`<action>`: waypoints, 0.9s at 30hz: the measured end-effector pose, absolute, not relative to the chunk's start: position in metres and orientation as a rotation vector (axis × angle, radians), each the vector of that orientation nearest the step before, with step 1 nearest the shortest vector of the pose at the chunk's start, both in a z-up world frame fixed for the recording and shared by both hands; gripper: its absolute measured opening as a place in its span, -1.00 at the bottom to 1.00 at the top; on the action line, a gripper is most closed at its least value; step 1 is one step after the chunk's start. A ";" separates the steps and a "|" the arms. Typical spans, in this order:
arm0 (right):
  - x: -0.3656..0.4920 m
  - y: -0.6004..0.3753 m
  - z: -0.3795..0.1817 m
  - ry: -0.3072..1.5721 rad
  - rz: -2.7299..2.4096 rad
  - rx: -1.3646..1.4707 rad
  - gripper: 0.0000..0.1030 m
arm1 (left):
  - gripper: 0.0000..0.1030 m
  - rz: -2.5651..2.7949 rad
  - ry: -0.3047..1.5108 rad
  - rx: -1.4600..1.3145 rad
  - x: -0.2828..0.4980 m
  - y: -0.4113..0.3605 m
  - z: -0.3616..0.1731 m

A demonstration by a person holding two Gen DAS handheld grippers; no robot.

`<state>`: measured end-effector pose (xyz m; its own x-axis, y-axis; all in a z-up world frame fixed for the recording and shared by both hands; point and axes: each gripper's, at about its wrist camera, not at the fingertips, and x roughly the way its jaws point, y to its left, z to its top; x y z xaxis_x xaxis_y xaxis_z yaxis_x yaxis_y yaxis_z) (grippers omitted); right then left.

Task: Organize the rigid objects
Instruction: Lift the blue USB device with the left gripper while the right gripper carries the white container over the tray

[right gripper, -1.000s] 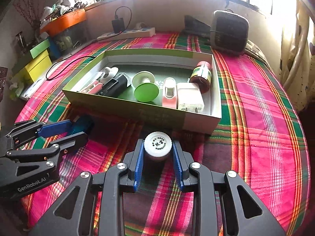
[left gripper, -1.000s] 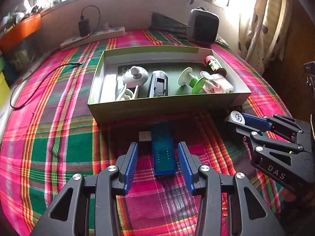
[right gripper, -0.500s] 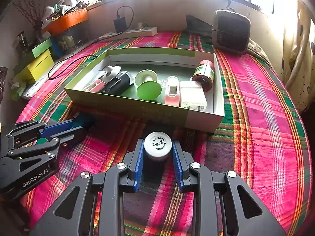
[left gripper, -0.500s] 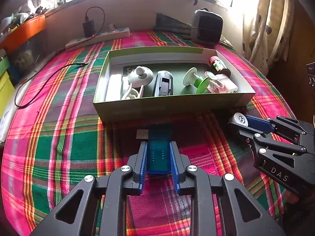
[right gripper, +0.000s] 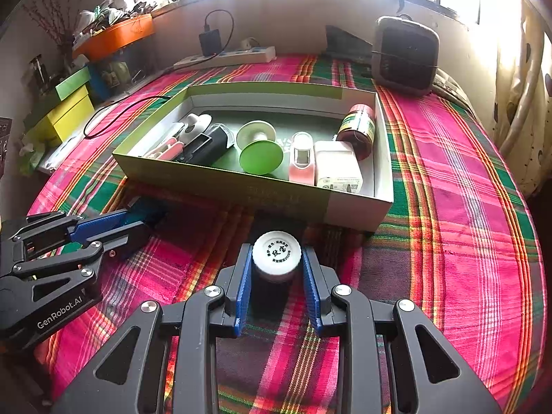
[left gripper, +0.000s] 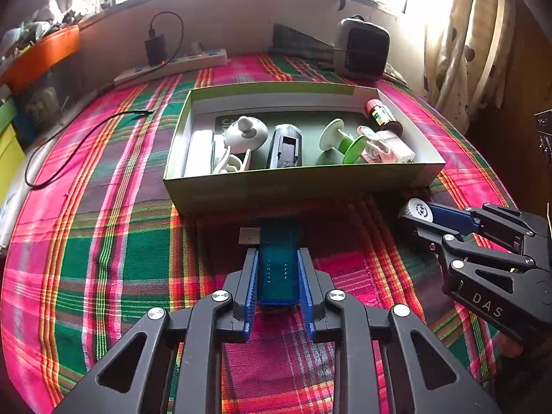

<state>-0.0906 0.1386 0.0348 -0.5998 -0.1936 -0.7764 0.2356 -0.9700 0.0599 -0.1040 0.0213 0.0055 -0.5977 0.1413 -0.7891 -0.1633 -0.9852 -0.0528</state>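
My left gripper [left gripper: 278,258] is shut on a blue translucent rectangular block [left gripper: 278,262] just above the plaid cloth, in front of the green box [left gripper: 296,186]. My right gripper [right gripper: 276,258] is shut on a dark bottle with a white cap [right gripper: 276,253], close to the box's near wall [right gripper: 241,189]. The box holds several items: a white knob piece [left gripper: 245,134], a black device [left gripper: 285,146], a green spool [right gripper: 260,153], a pink clip [right gripper: 302,162], a white adapter [right gripper: 338,165] and a red-capped bottle [right gripper: 357,127]. The right gripper also shows in the left wrist view [left gripper: 419,219].
A small grey square piece [left gripper: 249,235] lies beside the blue block. A black cable [left gripper: 79,145] trails on the cloth at left. A power strip [right gripper: 226,57] and a dark heater [right gripper: 405,55] stand at the back. Yellow and green boxes [right gripper: 65,110] sit far left.
My left gripper has closed on the blue block and lifted it slightly. My right gripper kept its hold on the white-capped bottle and rose a little.
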 end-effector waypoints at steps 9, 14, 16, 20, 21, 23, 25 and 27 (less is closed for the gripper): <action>-0.086 0.137 0.036 0.086 -2.616 1.251 -0.44 | -0.59 2.666 0.032 -1.295 -0.100 0.023 0.010; -0.083 0.138 0.041 0.087 -2.625 1.239 -0.44 | -0.59 2.674 0.024 -1.277 -0.097 0.020 0.016; -0.081 0.138 0.044 0.087 -2.632 1.232 -0.44 | -0.59 2.681 0.025 -1.266 -0.095 0.018 0.019; -0.080 0.138 0.050 0.092 -2.641 1.218 -0.44 | -0.59 2.689 0.030 -1.238 -0.094 0.017 0.027; -0.080 0.138 0.052 0.093 -2.644 1.215 -0.44 | -0.59 2.691 0.031 -1.233 -0.093 0.017 0.029; -0.079 0.138 0.055 0.096 -2.649 1.208 -0.44 | -0.59 2.693 0.030 -1.217 -0.093 0.016 0.034; -0.080 0.139 0.059 0.096 -2.654 1.201 -0.44 | -0.59 2.695 0.026 -1.207 -0.094 0.014 0.038; -0.080 0.140 0.062 0.095 -2.659 1.195 -0.44 | -0.59 2.696 0.019 -1.200 -0.096 0.013 0.041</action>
<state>-0.0801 0.1401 0.0623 -0.6435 -0.1765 -0.7448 0.2293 -0.9728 0.0324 -0.0960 0.0132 0.0409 -0.6542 0.1679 -0.7375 -0.1783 -0.9818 -0.0654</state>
